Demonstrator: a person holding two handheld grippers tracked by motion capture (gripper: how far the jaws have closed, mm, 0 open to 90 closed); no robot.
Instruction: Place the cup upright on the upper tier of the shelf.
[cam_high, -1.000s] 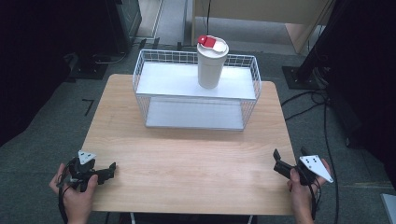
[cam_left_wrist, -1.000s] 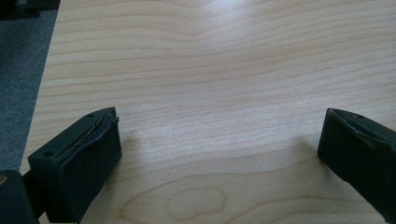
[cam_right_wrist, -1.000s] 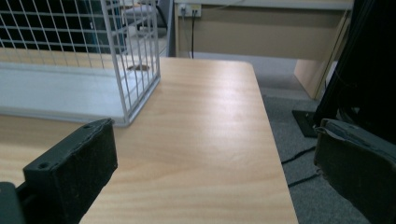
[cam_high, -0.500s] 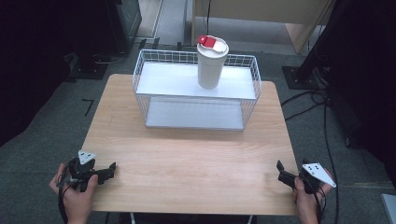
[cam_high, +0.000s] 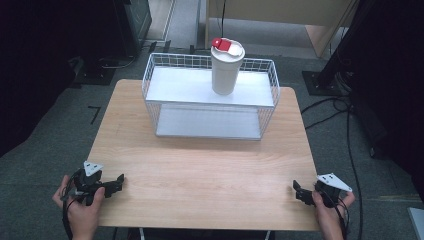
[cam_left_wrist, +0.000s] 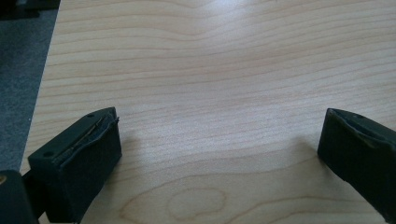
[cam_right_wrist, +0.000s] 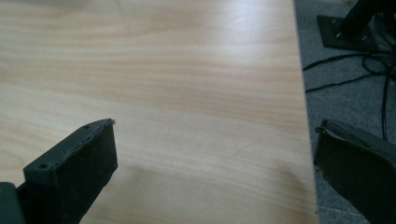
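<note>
A white cup with a white lid and a red tab stands upright on the top shelf of a white wire rack at the far side of the wooden table. My left gripper rests at the near left corner of the table, held by a hand; its jaws stand wide apart over bare wood in the left gripper view. My right gripper sits at the near right corner, open as well, with nothing between its jaws.
Grey carpet surrounds the table. Black cables run across the floor to the right, and a black stand base sits at the back right. The table's right edge lies just under the right gripper.
The right gripper has moved a little toward the near edge of the table and slightly lower. The left gripper, the cup and the rack have stayed put.
</note>
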